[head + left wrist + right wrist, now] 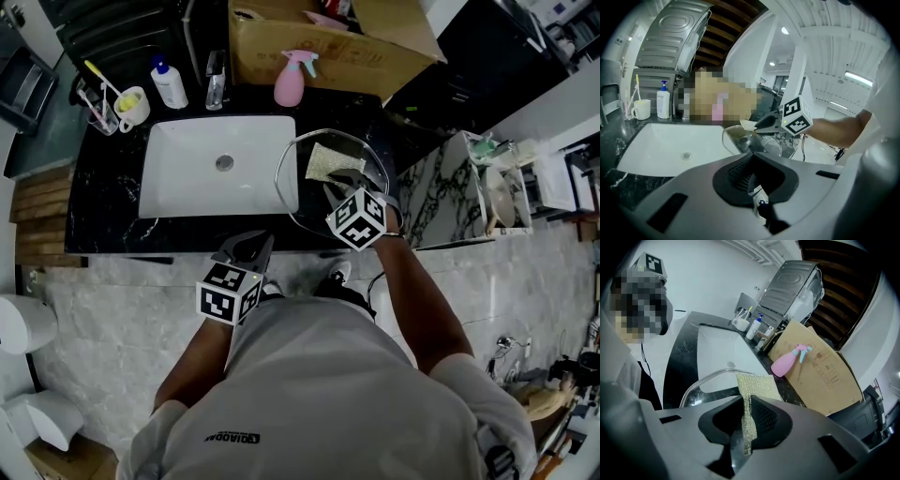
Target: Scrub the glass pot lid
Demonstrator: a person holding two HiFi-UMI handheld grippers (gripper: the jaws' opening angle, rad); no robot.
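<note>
The glass pot lid (322,204) lies flat on the black marble counter, right of the sink, its metal rim (701,380) reaching over the basin's edge. My right gripper (339,184) is over the lid and shut on a gold mesh scouring cloth (330,161), which hangs out ahead of the jaws (757,380) onto the glass. My left gripper (251,246) hovers at the counter's front edge, left of the lid and apart from it; its jaws stand together with nothing between them (751,168). From there I see the lid (740,136) and the right gripper (768,123).
A white sink (220,164) with a faucet (216,84) behind it. Along the back stand a pink spray bottle (291,80), a cardboard box (319,42), a soap bottle (169,84) and a mug of toothbrushes (131,105). A dish rack (497,187) is at right.
</note>
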